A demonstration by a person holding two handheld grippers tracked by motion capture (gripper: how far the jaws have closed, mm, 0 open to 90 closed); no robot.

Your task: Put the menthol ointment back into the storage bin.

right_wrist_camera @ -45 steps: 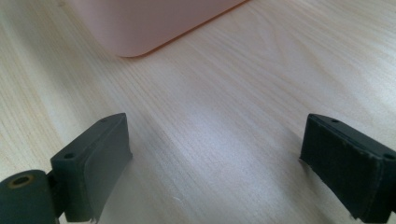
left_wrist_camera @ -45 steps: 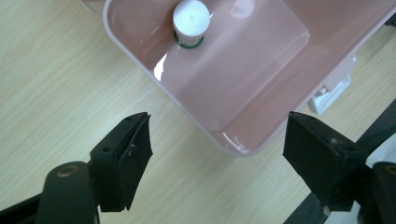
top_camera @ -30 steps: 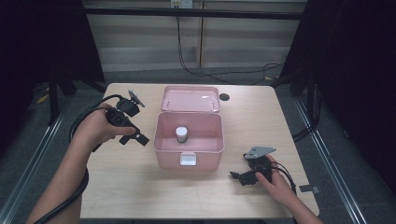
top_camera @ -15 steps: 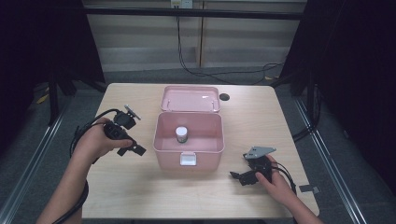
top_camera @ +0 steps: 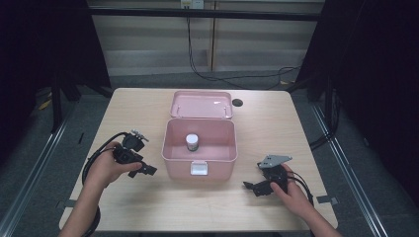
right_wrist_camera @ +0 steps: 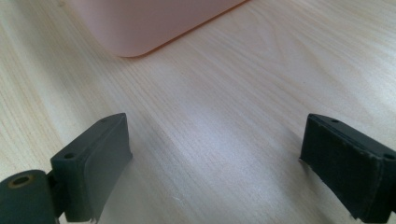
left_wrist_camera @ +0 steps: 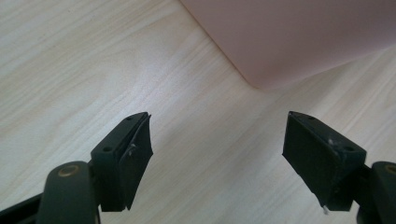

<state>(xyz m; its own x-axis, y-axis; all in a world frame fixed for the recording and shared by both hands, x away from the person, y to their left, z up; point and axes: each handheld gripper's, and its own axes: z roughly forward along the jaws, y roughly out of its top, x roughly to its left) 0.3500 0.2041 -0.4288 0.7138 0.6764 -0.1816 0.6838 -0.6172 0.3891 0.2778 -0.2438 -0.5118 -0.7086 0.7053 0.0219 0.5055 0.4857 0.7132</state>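
Two hand-held grippers, one per hand, both low over the table [top_camera: 148, 106]. Left hand-held gripper [top_camera: 141, 169] just left of the pink box [top_camera: 198, 159], jaws wide apart around bare wood in the left gripper view, one box corner ahead. Right hand-held gripper [top_camera: 251, 186] to the right of the box's front, jaws likewise spread with nothing between. From the high view: one box, lid [top_camera: 201, 104] open behind it, one small white-capped jar [top_camera: 192, 142] upright inside.
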